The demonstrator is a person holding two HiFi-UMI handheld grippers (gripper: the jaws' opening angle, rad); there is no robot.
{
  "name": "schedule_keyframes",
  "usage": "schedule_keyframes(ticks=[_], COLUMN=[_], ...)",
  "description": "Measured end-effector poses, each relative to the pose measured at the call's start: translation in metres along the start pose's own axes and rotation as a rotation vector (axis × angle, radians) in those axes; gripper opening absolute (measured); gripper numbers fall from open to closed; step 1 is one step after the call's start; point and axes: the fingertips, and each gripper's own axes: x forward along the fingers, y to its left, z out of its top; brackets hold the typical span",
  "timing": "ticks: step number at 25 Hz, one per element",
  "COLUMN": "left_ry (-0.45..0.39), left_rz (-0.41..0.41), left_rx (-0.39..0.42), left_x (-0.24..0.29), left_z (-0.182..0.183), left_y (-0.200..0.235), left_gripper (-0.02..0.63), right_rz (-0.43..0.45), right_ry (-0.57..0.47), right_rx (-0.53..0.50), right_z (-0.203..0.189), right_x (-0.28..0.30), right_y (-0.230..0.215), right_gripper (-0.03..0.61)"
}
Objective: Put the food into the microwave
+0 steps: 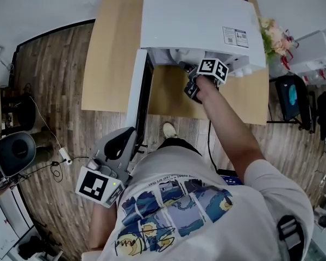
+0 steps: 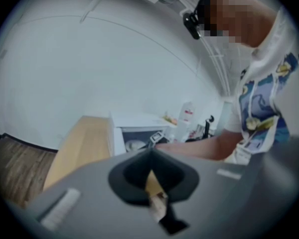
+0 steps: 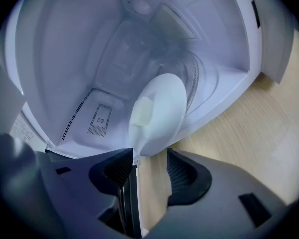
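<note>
**White plate inside, door open**

White plate [image 3: 162, 108] with a pale food piece [image 3: 144, 111] sits in the microwave [image 1: 195, 20] mouth, at the tips of the right gripper [image 3: 150, 157], jaws apart. The left gripper [image 2: 150, 156] is empty, jaws together. Shutting the door [image 1: 137, 91] seems all that's left.

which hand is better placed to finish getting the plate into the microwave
Right. The right hand-held gripper is at the mouth of the open microwave, with the plate just ahead of its parted jaws. The left hand-held gripper is back by the waist, shut.
</note>
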Motion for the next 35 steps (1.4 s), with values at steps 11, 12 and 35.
schedule_keyframes(ticks=[11, 12, 35], left_ry=[-0.014, -0.017, -0.069], left_rz=[-0.022, -0.025, -0.160], left_rx=[0.004, 0.006, 0.032], left_x=[-0.011, -0.015, -0.127], left_z=[-0.009, -0.010, -0.077], left_y=[-0.009, -0.011, -0.062], left_gripper=[0.008, 0.008, 0.008], right_rz=[-0.013, -0.015, -0.031], right_ry=[0.026, 0.027, -0.027], right_rx=[-0.007, -0.008, -0.190], right_z=[-0.033, -0.038, -0.203], right_x=[-0.015, -0.018, -0.150], right_y=[-0.015, -0.017, -0.006], right_gripper=[0.206, 0.205, 0.011])
